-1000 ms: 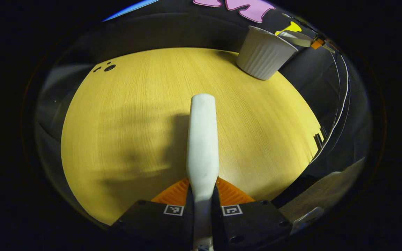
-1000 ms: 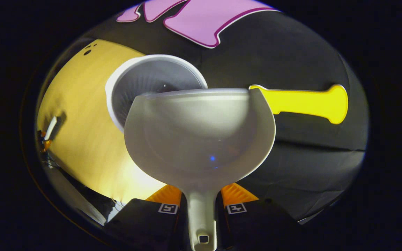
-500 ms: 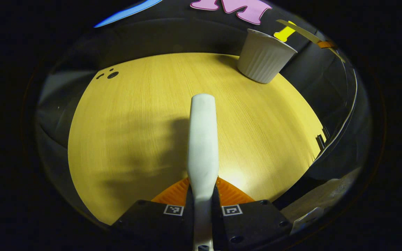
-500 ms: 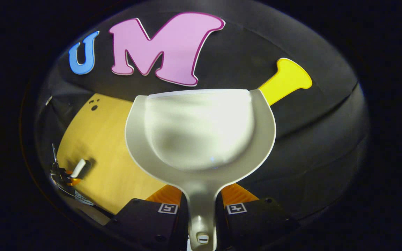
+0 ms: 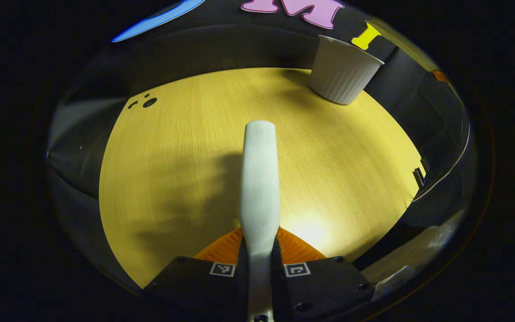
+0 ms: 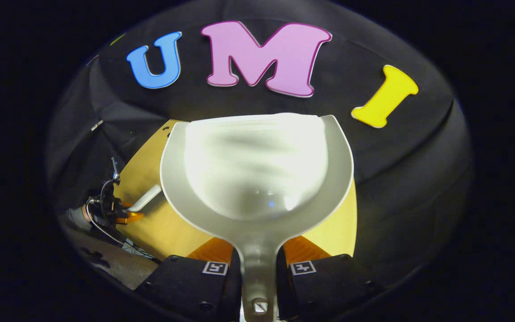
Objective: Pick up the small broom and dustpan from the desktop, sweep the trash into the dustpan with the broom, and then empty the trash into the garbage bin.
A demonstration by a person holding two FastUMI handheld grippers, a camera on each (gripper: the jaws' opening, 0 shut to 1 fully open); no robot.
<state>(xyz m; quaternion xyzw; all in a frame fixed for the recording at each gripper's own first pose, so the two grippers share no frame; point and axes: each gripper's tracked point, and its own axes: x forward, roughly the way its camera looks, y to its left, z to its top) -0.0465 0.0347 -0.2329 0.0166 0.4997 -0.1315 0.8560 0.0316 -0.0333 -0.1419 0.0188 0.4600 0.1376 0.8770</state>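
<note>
My left gripper (image 5: 259,250) is shut on the white broom (image 5: 260,179), which points forward over the yellow wooden desktop (image 5: 186,152). A white ribbed garbage bin (image 5: 342,71) stands at the desktop's far right corner. My right gripper (image 6: 259,259) is shut on the handle of the white dustpan (image 6: 257,170), whose pan faces me, tipped up towards the booth wall; nothing shows inside it. In the right gripper view, the left gripper (image 6: 125,214) with the broom (image 6: 145,199) sits off to the left over the desktop (image 6: 168,228).
Small dark holes (image 5: 145,102) mark the desktop's far left. The desktop's right edge (image 5: 414,179) drops off beside a cable and a dark bracket. Floor (image 6: 105,264) shows below the desk's near edge in the right gripper view.
The right gripper has swung the dustpan away from above the bin and turned it up towards the wall. The left gripper with the broom has shifted only slightly.
</note>
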